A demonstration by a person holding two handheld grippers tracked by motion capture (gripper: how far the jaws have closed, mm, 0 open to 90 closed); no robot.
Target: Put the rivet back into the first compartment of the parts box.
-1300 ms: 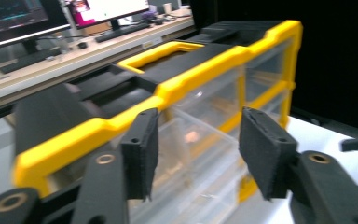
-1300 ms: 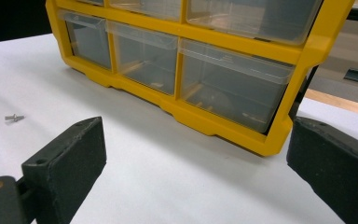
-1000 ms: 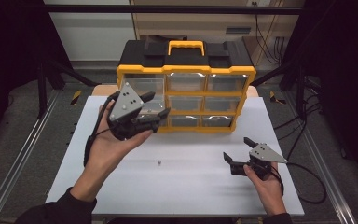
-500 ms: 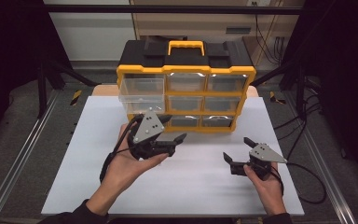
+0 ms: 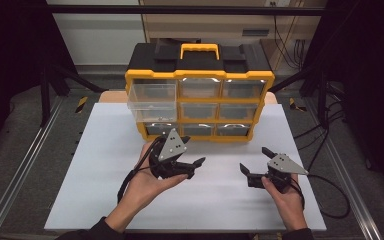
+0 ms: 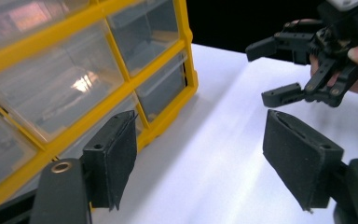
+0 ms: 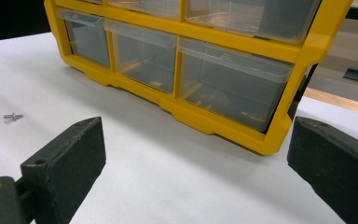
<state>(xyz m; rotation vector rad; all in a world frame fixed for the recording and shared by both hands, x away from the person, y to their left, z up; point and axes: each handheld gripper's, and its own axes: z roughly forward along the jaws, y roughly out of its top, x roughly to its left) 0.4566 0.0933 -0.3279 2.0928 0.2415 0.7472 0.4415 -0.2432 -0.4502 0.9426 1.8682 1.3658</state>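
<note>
The left tongs (image 5: 196,164) sit low over the white tabletop (image 5: 90,165), just in front of the yellow organiser (image 5: 200,75) and below its left column of drawers. Their jaws stand well apart with nothing between them, and they have just been opening. In the left gripper view the two black pads (image 6: 116,158) frame bare tabletop, with the organiser's lower drawers close on the left side of that view and the other gripper farther off at the upper right. The right tongs (image 5: 253,161) rest near the tabletop's right front, held in the person's right hand (image 5: 285,197), and their jaws are also spread wide and empty. From the right gripper view the organiser's bottom row of clear drawers (image 7: 233,79) fills the space ahead, near but not touching the jaws. One drawer, the upper-left drawer (image 5: 152,97), is pulled partway out of the organiser — it juts toward the person, above and behind the left tongs and apart from them. A small screw (image 7: 13,116) lies loose on the tabletop in front of the organiser; in the right gripper view it sits to the left of the left-hand jaw, apart from it, and in the high view it cannot be picked out — the left hand (image 5: 147,182) and its gripper cover that stretch. The two tongs point roughly toward each other, well apart, with open tabletop between them.
</note>
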